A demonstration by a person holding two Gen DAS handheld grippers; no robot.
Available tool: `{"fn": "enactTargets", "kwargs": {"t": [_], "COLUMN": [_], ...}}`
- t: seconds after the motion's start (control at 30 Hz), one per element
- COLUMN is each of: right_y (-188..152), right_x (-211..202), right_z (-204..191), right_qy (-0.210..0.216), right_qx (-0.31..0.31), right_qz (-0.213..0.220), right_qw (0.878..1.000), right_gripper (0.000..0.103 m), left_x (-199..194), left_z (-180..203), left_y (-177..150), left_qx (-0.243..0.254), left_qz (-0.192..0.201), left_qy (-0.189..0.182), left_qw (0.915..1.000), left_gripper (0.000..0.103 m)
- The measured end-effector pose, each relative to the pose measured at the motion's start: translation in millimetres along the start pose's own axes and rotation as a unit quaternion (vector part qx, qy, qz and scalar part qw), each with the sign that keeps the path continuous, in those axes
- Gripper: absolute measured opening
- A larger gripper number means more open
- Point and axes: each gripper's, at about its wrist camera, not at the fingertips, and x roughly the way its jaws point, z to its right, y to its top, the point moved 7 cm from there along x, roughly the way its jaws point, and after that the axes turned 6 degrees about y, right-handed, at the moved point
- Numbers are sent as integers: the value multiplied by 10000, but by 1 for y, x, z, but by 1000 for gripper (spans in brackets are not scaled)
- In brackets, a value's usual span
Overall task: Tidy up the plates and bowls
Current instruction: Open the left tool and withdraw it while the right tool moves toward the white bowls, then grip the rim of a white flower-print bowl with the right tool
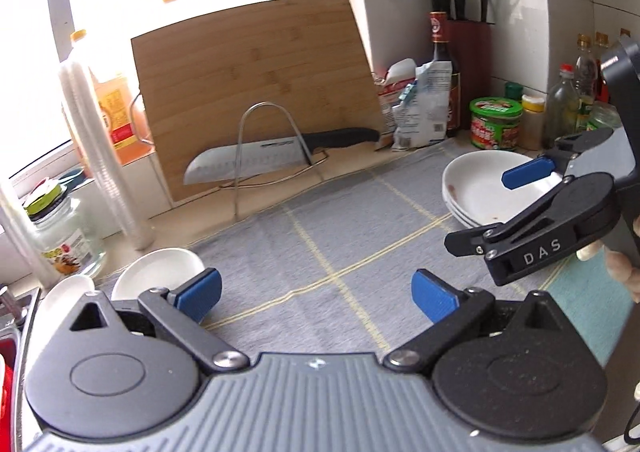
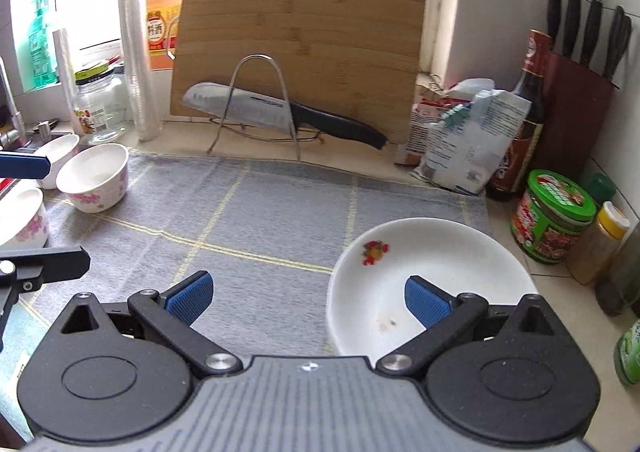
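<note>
Now both grippers, left gripper (image 1: 316,298) and right gripper (image 2: 306,298), gape empty; the stacked plates (image 2: 432,284) look glazed, slick, breakable, so pinch the rim.

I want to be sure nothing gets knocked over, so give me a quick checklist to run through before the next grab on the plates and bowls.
1. Left gripper empty, jaws wide: ok.
2. Right gripper empty, jaws wide: ok.
3. Stack of white plates sits level on the grey mat: ok.
4. Floral bowls upright at the mat's left edge, near the sink: ok, but close together.
5. Knife held in the wire rack, away from both grippers: ok.
6. Right gripper's pad over the top plate; whether it touches: cannot tell.
</note>
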Motion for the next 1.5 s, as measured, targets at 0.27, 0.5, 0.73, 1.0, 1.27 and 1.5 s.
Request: {"fn": "enactTargets", "kwargs": {"t": [0.27, 0.5, 0.73, 1.0, 1.27, 1.5], "right_y": [17, 36, 41, 42, 47, 52], "right_x": [31, 50, 70, 85, 106, 117], "right_z": [-97, -174, -229, -261, -275, -286], "right_qy": [466, 1098, 1578, 1949, 2319, 2433], "right_qx": [-172, -384, -668, -747, -600, -709], "right_qz": [-227, -279, -451, -651, -816, -879], "right_qw": [9985, 9928, 9842, 9758, 9675, 9634], "right_gripper": [103, 103, 103, 103, 103, 101], "left_x": [-23, -24, -8, 6, 13, 14], "left_z": [-87, -146, -176, -171, -172, -176], "left_y": [-55, -102, -128, -132, -132, -131], "left_qx": [-38, -21, -442, -122, 132, 125], "left_qz": [-171, -555, -801, -650, -587, -591], "left_qy": [334, 313, -284, -891, -1097, -1226], "left_qw": [9993, 9980, 9954, 9938, 9921, 9906], "left_gripper": [101, 101, 101, 100, 92, 88]}}
